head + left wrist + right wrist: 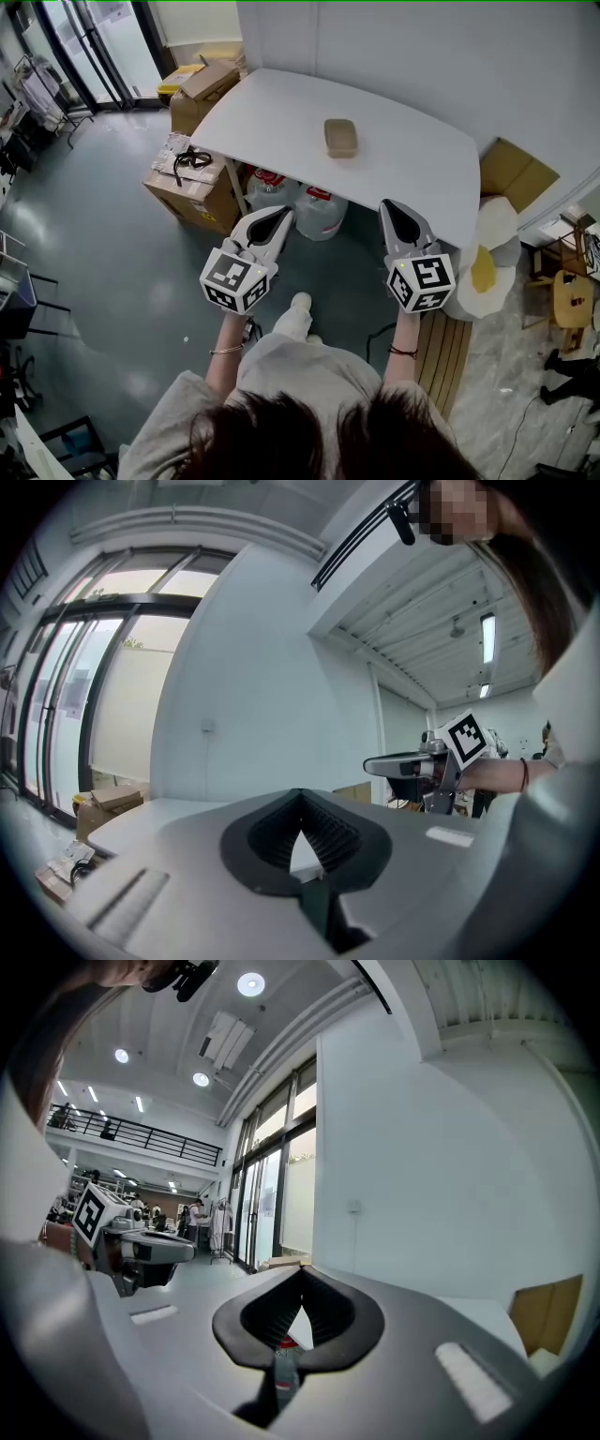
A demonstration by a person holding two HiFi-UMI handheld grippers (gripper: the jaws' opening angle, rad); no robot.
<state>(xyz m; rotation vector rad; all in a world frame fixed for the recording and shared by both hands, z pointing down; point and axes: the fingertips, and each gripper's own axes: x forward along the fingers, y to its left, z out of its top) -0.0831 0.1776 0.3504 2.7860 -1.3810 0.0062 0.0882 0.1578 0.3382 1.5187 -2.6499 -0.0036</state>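
a white table (281,122) stands by the wall. under it sit two clear water jugs (321,211) with red labels, side by side. to its left an open cardboard box (202,89) stands near the glass doors (103,47), and a taped box (192,197) beside the table carries dark goggles (192,159), or perhaps glasses. at the table's right end a flattened carton (516,173) lies just beside a white and yellow egg-shaped cushion (487,267). a slatted wooden board (441,352) lies on the floor, with a wooden chair (570,300) farther right.
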